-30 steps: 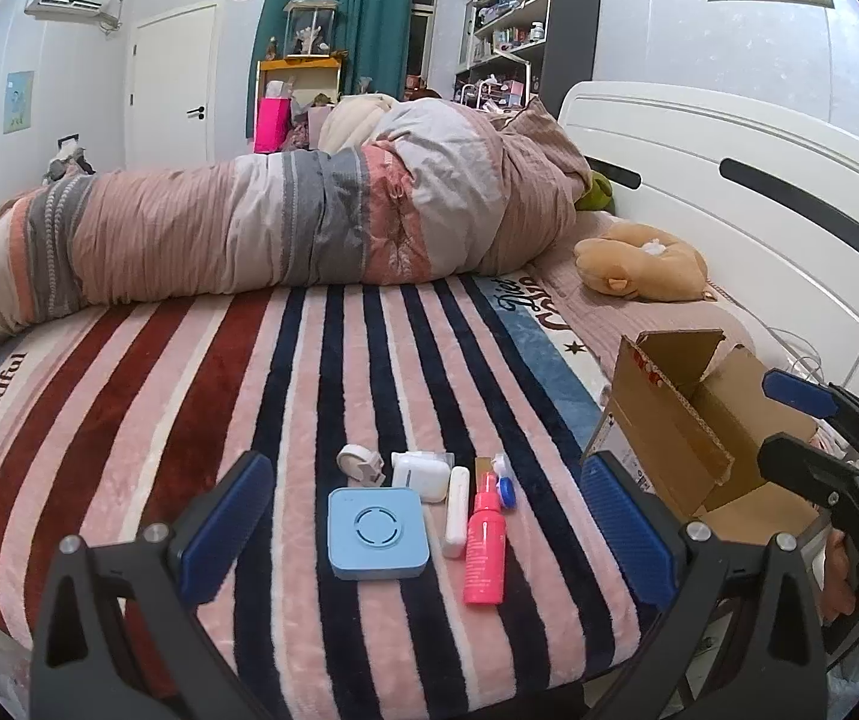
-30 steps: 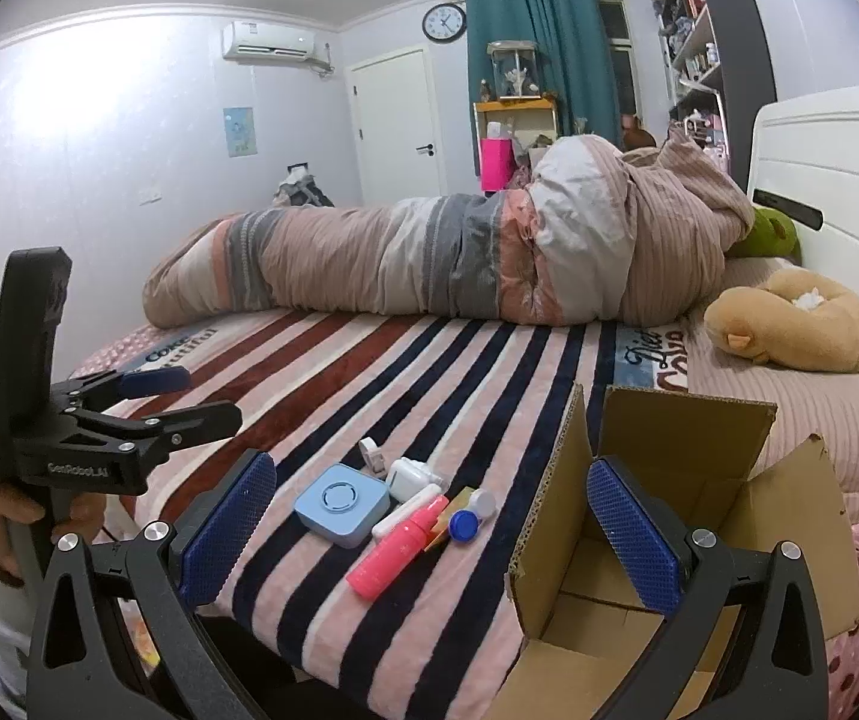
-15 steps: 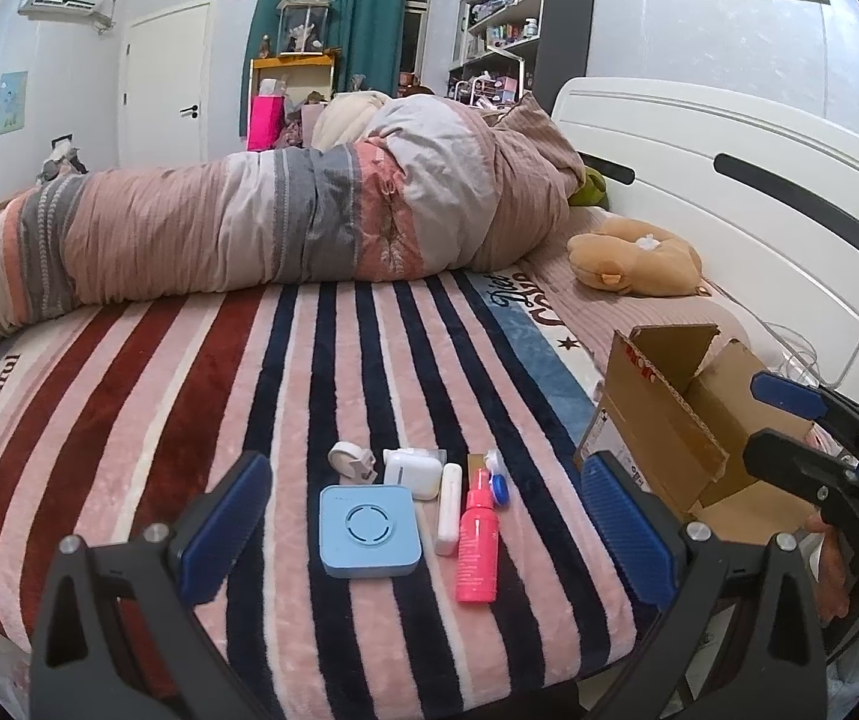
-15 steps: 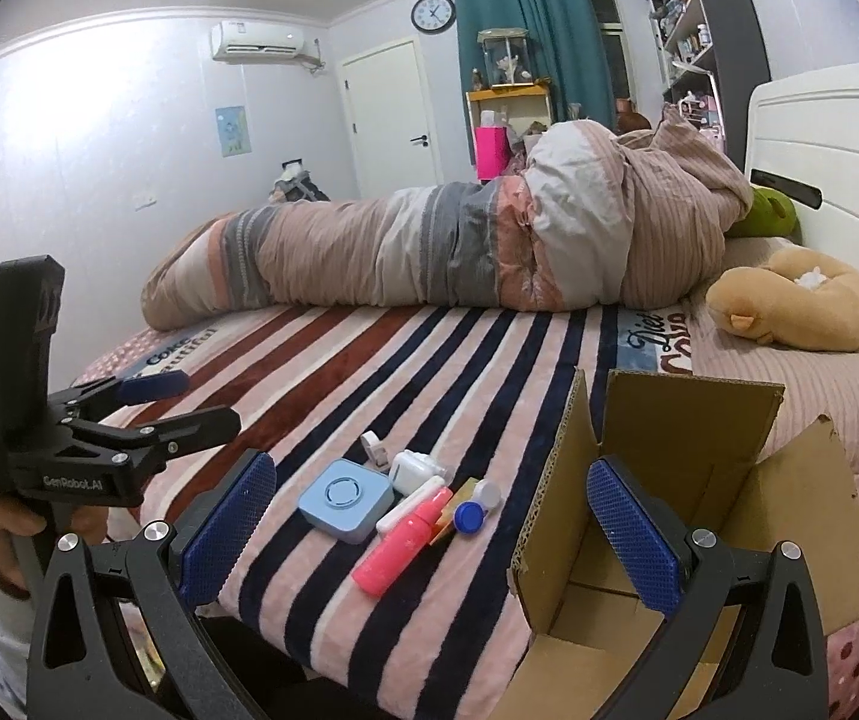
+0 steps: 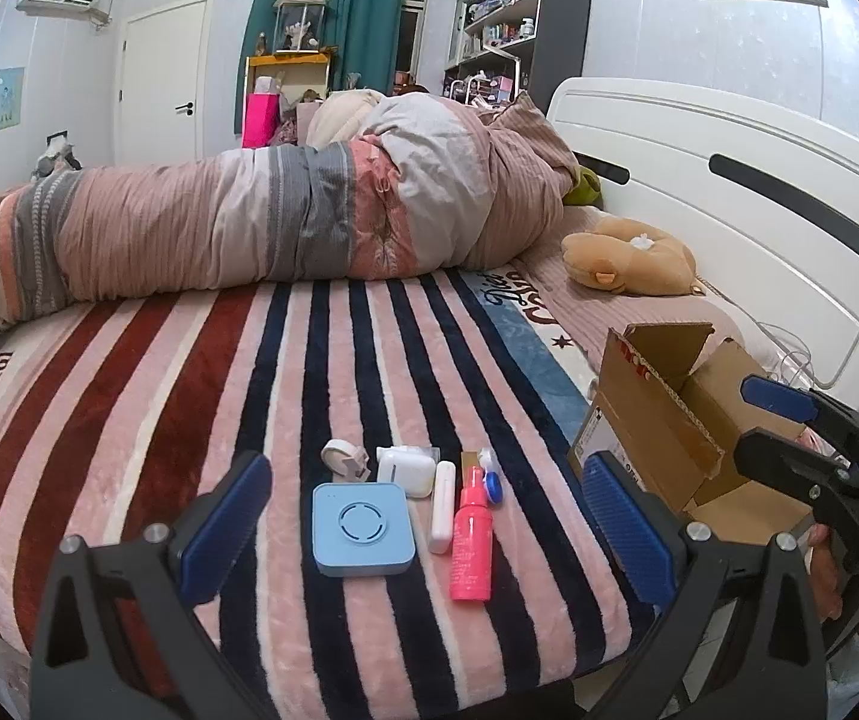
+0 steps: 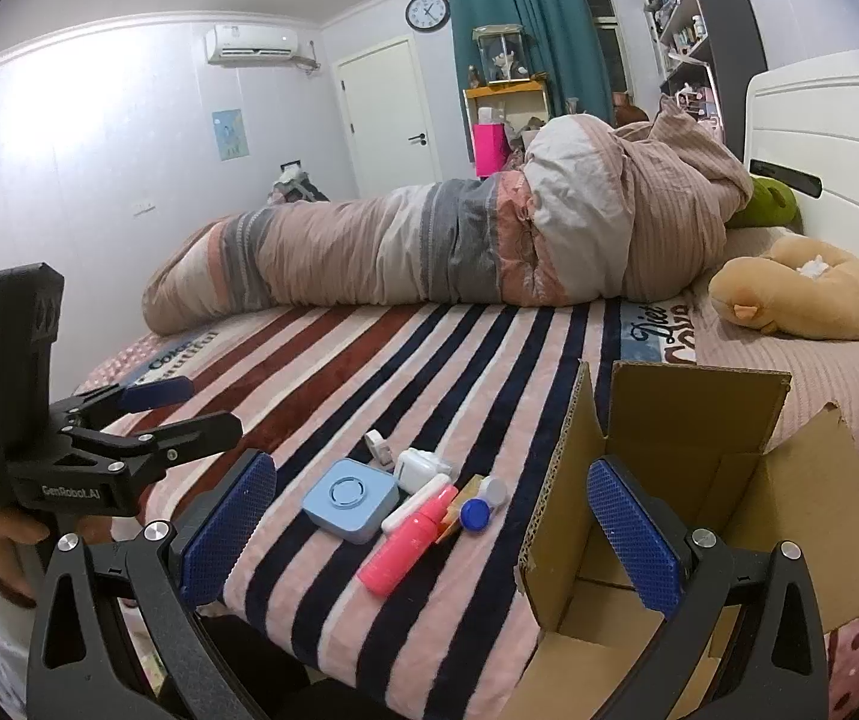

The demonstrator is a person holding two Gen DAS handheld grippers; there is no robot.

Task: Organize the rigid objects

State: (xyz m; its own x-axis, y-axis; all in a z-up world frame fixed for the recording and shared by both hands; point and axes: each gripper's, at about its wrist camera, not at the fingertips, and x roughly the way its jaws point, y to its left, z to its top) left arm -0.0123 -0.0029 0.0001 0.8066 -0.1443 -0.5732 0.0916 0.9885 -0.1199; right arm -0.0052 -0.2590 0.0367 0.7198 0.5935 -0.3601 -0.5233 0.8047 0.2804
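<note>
Two hand-held grippers hover over small items laid out on a striped bed blanket, beside an open box.

Nearest, the left gripper [image 5: 420, 519] and right gripper [image 6: 429, 519] both stand spread wide, holding nothing. Between the left gripper's blue pads lie a pale blue square plastic device [image 5: 362, 527], a slim white stick [image 5: 442, 505] touching a pink spray bottle [image 5: 471, 546], then a white earbud case [image 5: 405, 470], a blue-capped lens case [image 5: 492, 485] and a small white tape dispenser [image 5: 342, 457]. Just right stands the open brown cardboard box [image 6: 729, 480]. Beyond, a rolled pink-and-grey quilt [image 5: 285, 222] and tan plush toy [image 5: 630, 261].
</note>
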